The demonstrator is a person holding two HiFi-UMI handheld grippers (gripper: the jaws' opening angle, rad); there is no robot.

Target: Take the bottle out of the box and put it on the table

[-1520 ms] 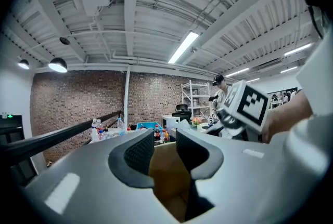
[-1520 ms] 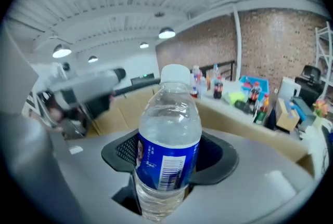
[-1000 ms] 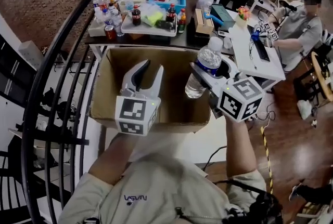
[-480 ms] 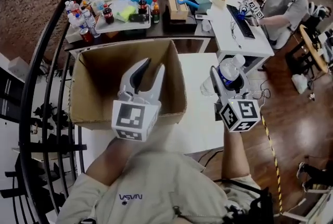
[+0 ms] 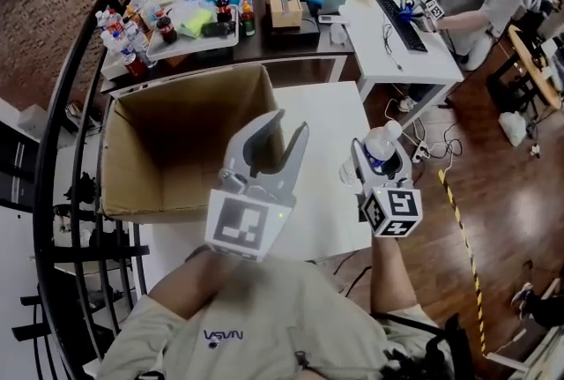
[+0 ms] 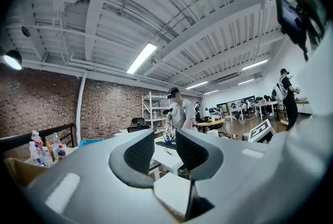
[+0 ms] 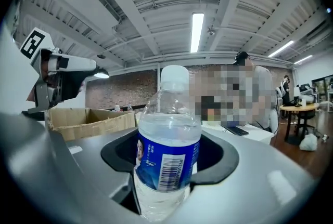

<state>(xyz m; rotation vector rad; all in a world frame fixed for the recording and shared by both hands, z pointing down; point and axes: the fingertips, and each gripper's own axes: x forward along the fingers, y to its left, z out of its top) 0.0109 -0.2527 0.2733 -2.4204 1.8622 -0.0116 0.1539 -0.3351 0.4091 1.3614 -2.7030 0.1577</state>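
The right gripper (image 7: 169, 163) fingers (image 7: 217, 157) clamp the blue-labelled waist of a clear water bottle (image 7: 169, 114), a sound place to hold (thin plastic, fairly light, slick, dents if squeezed). Its long axis stands roughly upright, cap up, outside the box (image 5: 167, 136), by the white table (image 5: 326, 118) edge. The left gripper (image 6: 165, 140) fingers gape, empty.

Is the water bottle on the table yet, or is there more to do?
Nearly there. Done: the bottle is out of the box. In hand: the right gripper is clamped on it, near the edge of the white table. Left to do: stand it on the table and let go. The left gripper is open and empty.
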